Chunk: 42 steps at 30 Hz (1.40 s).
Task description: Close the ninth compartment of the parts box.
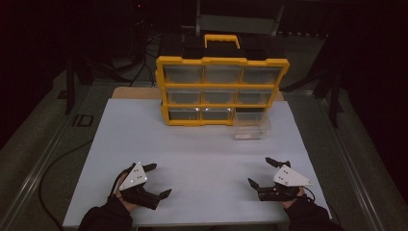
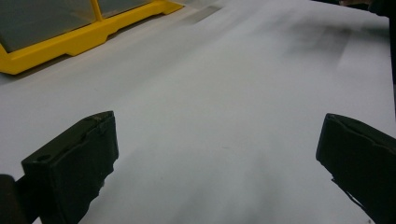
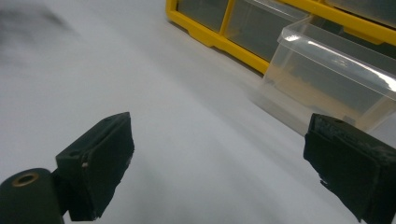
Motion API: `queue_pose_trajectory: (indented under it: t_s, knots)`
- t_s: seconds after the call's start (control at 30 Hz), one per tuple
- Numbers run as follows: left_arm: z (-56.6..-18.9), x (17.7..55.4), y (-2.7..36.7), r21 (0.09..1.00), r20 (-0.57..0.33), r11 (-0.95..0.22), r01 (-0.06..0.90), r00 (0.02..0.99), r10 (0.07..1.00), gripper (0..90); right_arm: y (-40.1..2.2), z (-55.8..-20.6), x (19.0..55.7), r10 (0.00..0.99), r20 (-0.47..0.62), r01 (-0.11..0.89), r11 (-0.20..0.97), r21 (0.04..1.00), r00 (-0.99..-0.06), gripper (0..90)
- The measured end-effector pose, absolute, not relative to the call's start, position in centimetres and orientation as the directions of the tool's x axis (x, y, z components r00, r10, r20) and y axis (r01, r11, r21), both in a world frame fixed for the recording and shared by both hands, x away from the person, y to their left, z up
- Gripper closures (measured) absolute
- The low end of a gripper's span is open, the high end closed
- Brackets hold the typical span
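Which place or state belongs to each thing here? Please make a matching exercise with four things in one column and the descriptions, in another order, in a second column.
Things:
1. organizer cabinet
2. clear drawer
3. left gripper
4. handle

Descriptions:
a. open, low over the near left part of the white table
b. yellow frame, standing at the far side of the table
c. pulled out at the bottom right of the cabinet
d. yellow, on top of the cabinet

Pairs: 1-b, 2-c, 3-a, 4-d
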<state>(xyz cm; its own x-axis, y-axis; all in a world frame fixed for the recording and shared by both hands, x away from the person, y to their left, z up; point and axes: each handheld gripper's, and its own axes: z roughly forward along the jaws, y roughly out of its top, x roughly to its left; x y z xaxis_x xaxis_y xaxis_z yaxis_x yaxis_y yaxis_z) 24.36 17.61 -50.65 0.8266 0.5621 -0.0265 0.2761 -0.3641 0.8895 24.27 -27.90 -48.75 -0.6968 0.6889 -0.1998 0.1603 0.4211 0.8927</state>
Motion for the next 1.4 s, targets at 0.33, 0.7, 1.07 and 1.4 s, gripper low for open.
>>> queue_pose_trajectory:
  t_s: [0.33, 0.7, 1.07, 1.4]
  knots:
    - [-50.6, 24.1, 17.9, 0.891, -0.034, -0.357, 0.279, 0.827, 0.561, 0.0, -27.9, -48.4, 24.2, 0.688, -0.186, 0.161, 0.407, 0.899, -0.701, 8.1]
    - [-50.6, 24.2, 18.2, 0.896, -0.037, -0.348, 0.276, 0.827, 0.561, 0.0, -27.5, -46.8, 24.1, 0.668, -0.206, 0.134, 0.420, 0.898, -0.715, 8.1]
    - [-50.6, 24.2, 18.3, 0.897, -0.028, -0.350, 0.268, 0.827, 0.562, 0.0, -27.2, -43.5, 24.4, 0.657, -0.227, 0.095, 0.417, 0.904, -0.718, 8.1]
    - [-50.5, 24.1, 18.2, 0.901, -0.028, -0.348, 0.259, 0.835, 0.549, 0.0, -27.4, -41.7, 25.3, 0.696, -0.214, 0.087, 0.371, 0.925, -0.685, 8.1]
